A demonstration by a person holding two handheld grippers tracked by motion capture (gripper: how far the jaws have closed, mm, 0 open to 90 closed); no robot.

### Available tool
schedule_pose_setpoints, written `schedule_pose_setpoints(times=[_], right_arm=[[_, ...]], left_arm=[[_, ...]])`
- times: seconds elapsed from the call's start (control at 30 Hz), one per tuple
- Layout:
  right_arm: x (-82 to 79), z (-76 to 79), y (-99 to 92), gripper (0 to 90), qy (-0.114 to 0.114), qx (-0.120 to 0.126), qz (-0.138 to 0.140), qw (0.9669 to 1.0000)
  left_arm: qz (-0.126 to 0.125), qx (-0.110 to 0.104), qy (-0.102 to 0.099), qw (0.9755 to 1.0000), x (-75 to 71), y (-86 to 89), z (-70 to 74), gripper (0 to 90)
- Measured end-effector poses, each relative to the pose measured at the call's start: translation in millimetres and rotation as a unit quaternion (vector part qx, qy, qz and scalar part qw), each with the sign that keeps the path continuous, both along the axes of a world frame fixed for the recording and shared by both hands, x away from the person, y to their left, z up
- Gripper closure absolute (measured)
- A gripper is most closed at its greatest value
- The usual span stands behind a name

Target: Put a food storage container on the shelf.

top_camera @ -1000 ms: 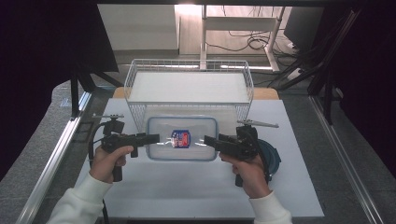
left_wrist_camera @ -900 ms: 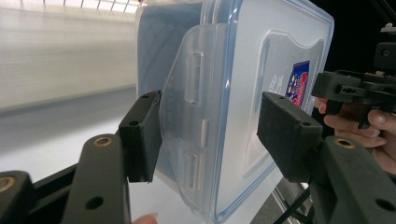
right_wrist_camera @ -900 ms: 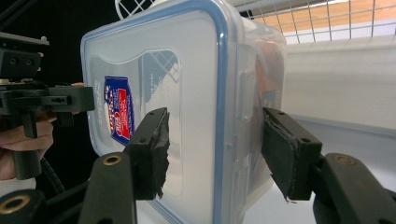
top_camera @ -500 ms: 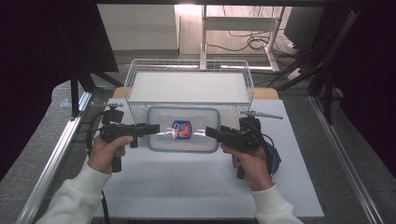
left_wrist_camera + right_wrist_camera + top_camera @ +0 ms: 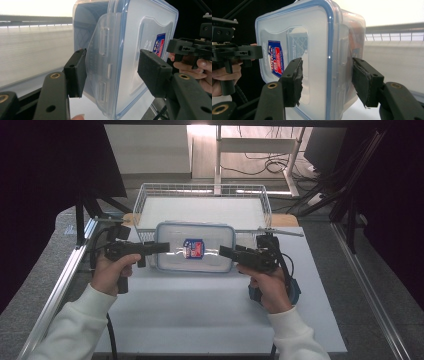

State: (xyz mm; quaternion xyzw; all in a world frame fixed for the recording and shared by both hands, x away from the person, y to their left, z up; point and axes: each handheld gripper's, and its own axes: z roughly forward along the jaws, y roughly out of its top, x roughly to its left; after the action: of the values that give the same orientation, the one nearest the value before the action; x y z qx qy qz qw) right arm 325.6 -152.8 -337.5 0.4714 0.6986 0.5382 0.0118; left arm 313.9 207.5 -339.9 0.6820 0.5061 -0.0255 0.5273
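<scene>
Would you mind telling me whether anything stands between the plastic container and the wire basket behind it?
Nothing visible does. The plastic container, held at both ends by the left gripper and right gripper, sits just before the wire basket, whose inside looks bare.

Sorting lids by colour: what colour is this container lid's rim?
Blue, on the clear plastic container's lid rim; clearest in the right gripper view.

white table top [image 5: 200, 315] fills lower centre of the high view; wire basket [image 5: 142, 202] sits on its far edge, upper centre; metal rail [image 5: 60, 285] along the left side
</scene>
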Motion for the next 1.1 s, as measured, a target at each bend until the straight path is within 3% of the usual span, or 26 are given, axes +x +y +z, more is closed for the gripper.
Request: schedule_pose_setpoints(times=[0.63,1.1], right_arm=[[16.2,11.8,4.6,44.4,-0.002,-0.002,0.000,1.0000],[33.1,40.6,8.3,44.3,-0.022,-0.009,-0.002,0.9997]], left_arm=[[0.002,-0.001,-0.007,1.0000,17.0,4.1,8.2,41.2],[0.003,-0.007,-0.020,0.9998,34.3,6.8,32.0,40.8]])
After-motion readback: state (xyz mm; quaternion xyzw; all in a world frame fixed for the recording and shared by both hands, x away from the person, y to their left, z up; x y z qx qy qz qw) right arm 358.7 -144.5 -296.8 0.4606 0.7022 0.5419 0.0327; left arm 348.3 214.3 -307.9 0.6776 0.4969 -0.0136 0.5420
